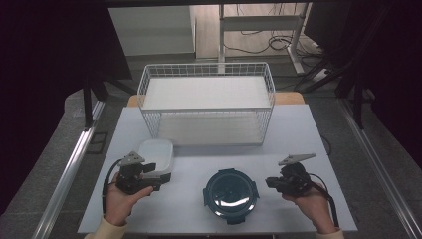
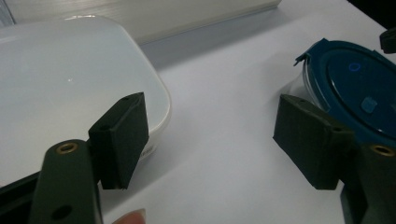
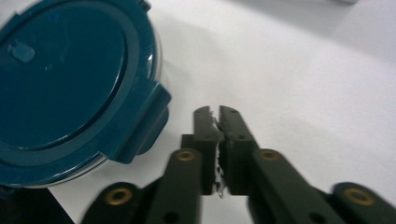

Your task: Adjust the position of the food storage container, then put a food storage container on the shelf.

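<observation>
The white rounded-rectangular plastic container with a smooth lid (image 1: 156,154) sits on the left part of the white worktop (image 1: 298,144), just in front of the wire basket, and it looks like the thing being approached. The left hand-held gripper (image 1: 158,180) hovers at its near right corner with jaws spread wide; in the left gripper view one pad (image 2: 122,140) overlaps the container's rounded edge (image 2: 159,93) while the other stands over bare worktop, so nothing is held yet.

To do this step well, I would shift the left hand-held gripper further over the container so both pads straddle a wall or the lid's rim, level the jaws with the edge, and close only once the pads are squarely opposite each other. The rounded, glossy corner is likely to slip out of a diagonal pinch.

Near the front middle of the worktop lies the round clear container with a dark teal clip-on lid (image 1: 231,192), apart from the white one. The right hand-held gripper (image 1: 269,182) rests just beside its right clip (image 3: 149,122), jaws pressed together on nothing. Behind both stands the empty white wire-mesh basket (image 1: 206,112).
</observation>
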Action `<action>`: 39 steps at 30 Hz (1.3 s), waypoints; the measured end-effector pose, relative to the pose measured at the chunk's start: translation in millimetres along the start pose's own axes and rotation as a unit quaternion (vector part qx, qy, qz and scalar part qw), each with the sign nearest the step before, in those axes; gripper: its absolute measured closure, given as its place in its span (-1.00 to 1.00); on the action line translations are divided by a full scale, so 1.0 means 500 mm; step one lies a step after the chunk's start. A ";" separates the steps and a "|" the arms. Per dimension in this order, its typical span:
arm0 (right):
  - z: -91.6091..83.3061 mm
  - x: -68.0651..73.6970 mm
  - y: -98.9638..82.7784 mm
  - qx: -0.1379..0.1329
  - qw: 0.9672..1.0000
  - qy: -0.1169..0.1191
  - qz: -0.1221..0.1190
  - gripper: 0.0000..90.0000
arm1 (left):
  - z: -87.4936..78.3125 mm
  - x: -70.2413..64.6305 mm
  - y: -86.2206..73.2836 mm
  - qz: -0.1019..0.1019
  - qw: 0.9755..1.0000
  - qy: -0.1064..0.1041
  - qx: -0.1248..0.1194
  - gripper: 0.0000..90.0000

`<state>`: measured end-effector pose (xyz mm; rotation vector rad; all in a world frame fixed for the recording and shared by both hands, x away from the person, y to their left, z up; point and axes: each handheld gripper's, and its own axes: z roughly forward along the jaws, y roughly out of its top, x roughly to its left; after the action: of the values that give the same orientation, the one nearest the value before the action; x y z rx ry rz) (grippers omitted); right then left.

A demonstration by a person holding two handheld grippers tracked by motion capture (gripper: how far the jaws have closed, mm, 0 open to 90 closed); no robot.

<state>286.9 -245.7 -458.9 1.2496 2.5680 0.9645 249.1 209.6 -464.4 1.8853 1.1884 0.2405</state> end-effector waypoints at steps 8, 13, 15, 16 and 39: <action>-0.012 -0.021 0.002 -0.054 0.997 0.018 0.046 -0.31 | -0.012 -0.026 0.008 -0.014 1.000 0.001 -0.003 -0.55; -0.007 -0.021 -0.002 -0.056 0.996 0.039 0.051 -0.39 | -0.015 -0.045 0.008 -0.014 1.000 -0.007 0.001 -0.61; -0.004 -0.017 -0.001 -0.053 0.997 0.041 0.047 -0.40 | -0.013 -0.047 0.008 -0.017 1.000 -0.008 0.003 -0.62; -0.002 -0.015 -0.001 -0.054 0.997 0.042 0.044 -0.41 | -0.013 -0.048 0.009 -0.017 1.000 -0.007 0.004 -0.62; -0.005 0.008 -0.018 -0.063 0.989 0.098 0.088 -0.69 | 0.023 -0.120 0.011 -0.044 0.995 -0.086 0.028 -0.76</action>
<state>277.4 -248.3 -461.7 1.4306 2.5202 1.3257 227.4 153.8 -451.1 1.8557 1.1675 -0.0038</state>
